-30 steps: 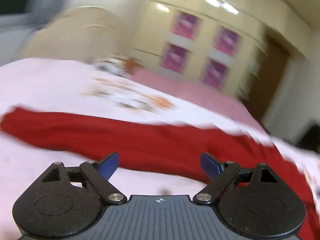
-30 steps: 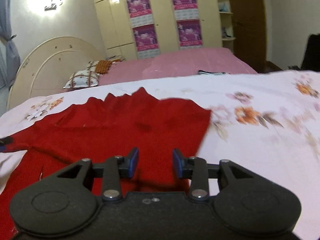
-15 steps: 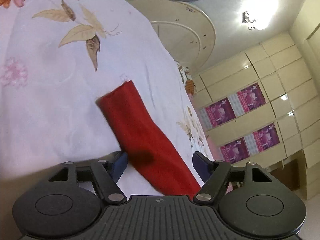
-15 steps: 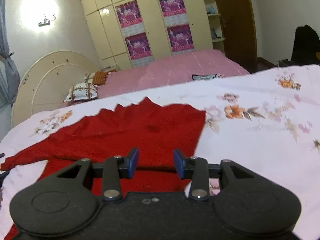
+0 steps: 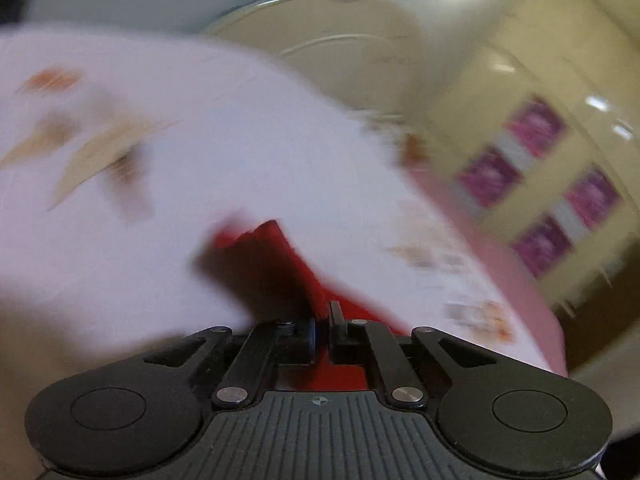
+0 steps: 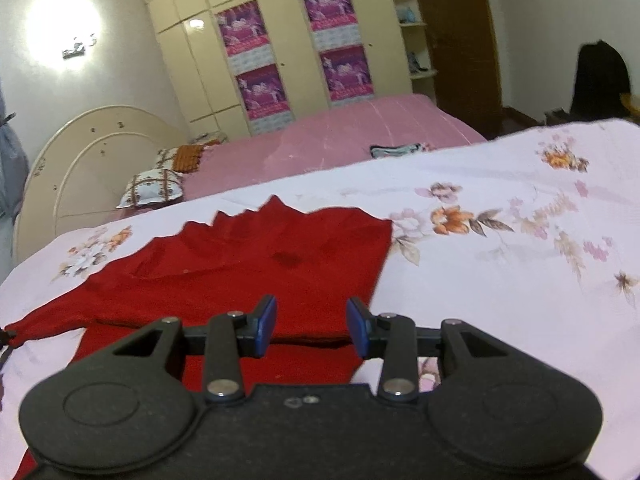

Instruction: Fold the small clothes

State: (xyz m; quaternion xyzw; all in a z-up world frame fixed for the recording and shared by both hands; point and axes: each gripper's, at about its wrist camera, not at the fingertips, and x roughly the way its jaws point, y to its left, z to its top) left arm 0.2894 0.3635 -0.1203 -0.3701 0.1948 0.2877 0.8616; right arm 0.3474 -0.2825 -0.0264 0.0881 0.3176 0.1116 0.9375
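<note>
A red garment (image 6: 248, 256) lies spread on the floral bedsheet (image 6: 520, 264), partly folded over itself, one sleeve reaching left. In the blurred left wrist view my left gripper (image 5: 322, 328) is shut on the red sleeve (image 5: 276, 264), whose end sticks up ahead of the jaws. My right gripper (image 6: 311, 326) is open and empty, hovering low over the garment's near fold; its blue pads (image 6: 267, 320) stand apart.
A second bed with a pink cover (image 6: 340, 140) and pillows (image 6: 154, 190) lies behind. A cream headboard (image 6: 88, 168) stands at the left, a wardrobe with purple posters (image 6: 296, 40) at the back, a dark doorway at the right.
My left gripper has closed on the red sleeve and is moving fast; its view is blurred. My right gripper has drawn back slightly and stays open.
</note>
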